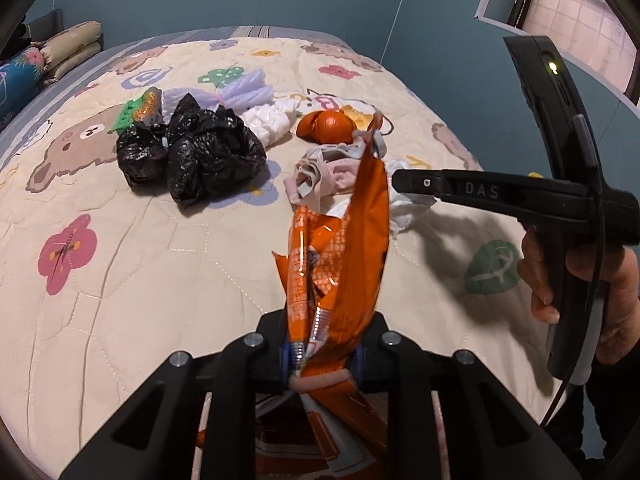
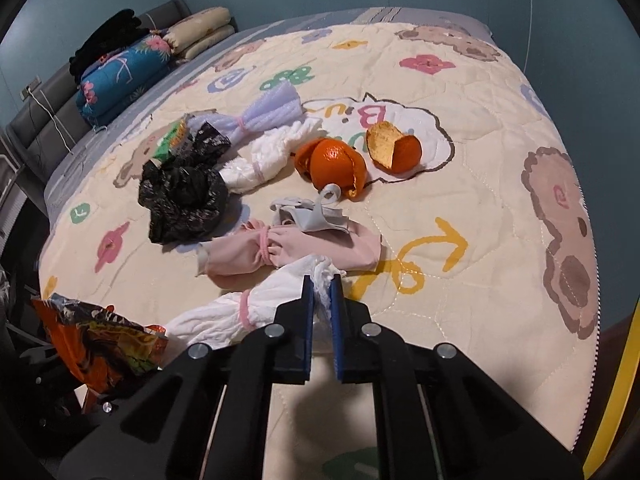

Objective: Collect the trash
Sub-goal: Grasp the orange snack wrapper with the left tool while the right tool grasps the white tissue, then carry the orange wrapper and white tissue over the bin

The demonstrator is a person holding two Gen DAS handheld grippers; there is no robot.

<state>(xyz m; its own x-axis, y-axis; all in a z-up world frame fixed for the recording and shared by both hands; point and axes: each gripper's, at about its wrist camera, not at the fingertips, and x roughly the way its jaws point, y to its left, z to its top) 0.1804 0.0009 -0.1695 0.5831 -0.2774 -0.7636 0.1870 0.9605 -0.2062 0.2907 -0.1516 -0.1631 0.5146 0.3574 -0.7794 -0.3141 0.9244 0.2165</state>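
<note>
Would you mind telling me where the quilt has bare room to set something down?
The near-right patch of the cream cartoon quilt is bare, beyond the yellow arrow print. Also the near-left, around the pink flower print. The middle is crowded: crumpled black plastic bags, orange peels, tied pink cloth bundle.

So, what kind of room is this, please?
Most likely a bedroom. The trash lies on a bed covered by a cartoon-bear quilt, folded bedding is stacked at its far end, and a padded headboard stands behind it.
</note>
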